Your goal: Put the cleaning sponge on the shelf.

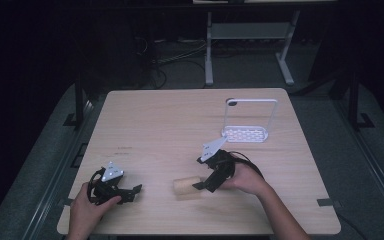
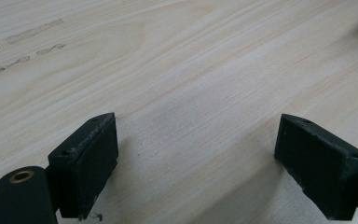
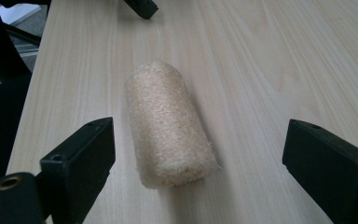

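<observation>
While nothing is gripped yet, the left gripper (image 1: pixel 130 192) rests near the table's (image 1: pixel 155 115) near left corner, jaws apart over bare wood. The right gripper (image 3: pixel 200 154), jaws wide, faces the loofah roll (image 3: pixel 168 123) lying by the near edge; closing and lifting remain. Farther off, toward the far right corner, stands a white rack (image 1: pixel 246 120).

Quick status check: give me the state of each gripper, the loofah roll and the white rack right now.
Left gripper: open, holding nothing, low over bare table near the front left.
Right gripper: open, jaws either side of the roll's near end, not closed on it.
Loofah roll: lying on its side on the table, ungripped.
White rack: upright at the table's far right, holding nothing.
</observation>
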